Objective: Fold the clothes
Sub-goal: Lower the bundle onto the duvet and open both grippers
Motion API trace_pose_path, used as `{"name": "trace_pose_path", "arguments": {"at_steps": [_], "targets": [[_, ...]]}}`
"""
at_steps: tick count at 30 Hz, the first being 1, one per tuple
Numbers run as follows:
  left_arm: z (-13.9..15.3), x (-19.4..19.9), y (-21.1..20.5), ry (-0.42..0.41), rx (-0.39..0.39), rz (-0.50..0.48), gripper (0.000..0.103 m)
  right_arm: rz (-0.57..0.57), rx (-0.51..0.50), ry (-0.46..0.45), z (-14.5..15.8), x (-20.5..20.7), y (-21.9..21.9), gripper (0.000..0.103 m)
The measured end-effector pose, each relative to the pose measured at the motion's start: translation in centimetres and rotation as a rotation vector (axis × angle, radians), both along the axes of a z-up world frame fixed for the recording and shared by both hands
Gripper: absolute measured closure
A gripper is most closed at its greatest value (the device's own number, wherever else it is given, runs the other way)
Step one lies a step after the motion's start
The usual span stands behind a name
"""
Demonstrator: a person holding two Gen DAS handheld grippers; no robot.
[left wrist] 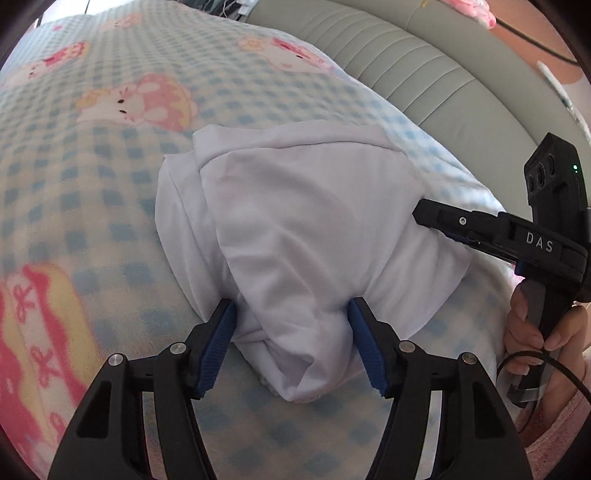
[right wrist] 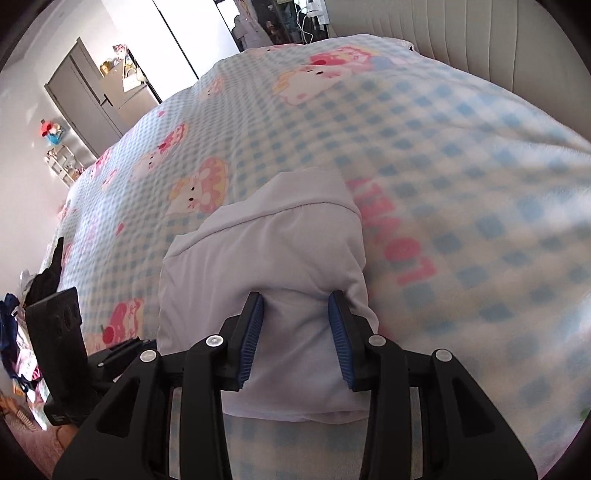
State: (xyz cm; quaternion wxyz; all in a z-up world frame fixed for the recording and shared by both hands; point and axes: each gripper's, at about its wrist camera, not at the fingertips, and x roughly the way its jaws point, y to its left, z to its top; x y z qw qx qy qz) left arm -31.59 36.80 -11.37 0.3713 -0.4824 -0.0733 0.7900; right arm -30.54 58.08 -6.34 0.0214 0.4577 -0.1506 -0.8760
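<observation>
Black two-finger grippers, hand-held.
Left gripper (left wrist: 291, 314) and right gripper (right wrist: 295, 306) alike: matt black linkage arms, round silver pivot screws, ribbed blue pads (left wrist: 218, 347) on the fingers. White "DAS" lettering on the right one's side, small green light, grey handle, thin black cable. Fuzzy pink sleeve (left wrist: 554, 424) at the wrist.

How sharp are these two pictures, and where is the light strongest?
Left wrist view: the white garment is fairly sharp, the checked blanket softly blurred, edges bowed by the fisheye. Right wrist view: the blanket on the right is smeared, and the window is blown out white.
</observation>
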Motion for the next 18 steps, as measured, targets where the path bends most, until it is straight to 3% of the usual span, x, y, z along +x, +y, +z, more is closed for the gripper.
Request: {"name": "trace_pose_path", "arguments": {"at_steps": [4,7,13,16,18], "targets": [[-0.2,-0.6,-0.1,-0.039,0.0,-0.013,0.035,0.009,0.041,0.026,-0.2,0.4,-0.5,0.066],[0.3,-0.5,-0.5,-0.032,-0.007,-0.01,0.036,-0.004,0.016,0.038,-0.4,0.6,-0.2,0.066],[5.8,0.7,-2.3,0.108,0.003,0.015,0.039,-0.066,-0.097,0.097,1.1,2.0,1.1,0.064],[9.1,0.2,-2.2,0.234,0.027,0.067,0.036,-0.142,-0.073,0.188,4.0,2.9,1.0,0.051],[10.0,-0.7,-1.4,0.249,0.03,0.067,0.034,-0.175,-0.021,0.231,5.7,2.9,0.7,0.042]]}}
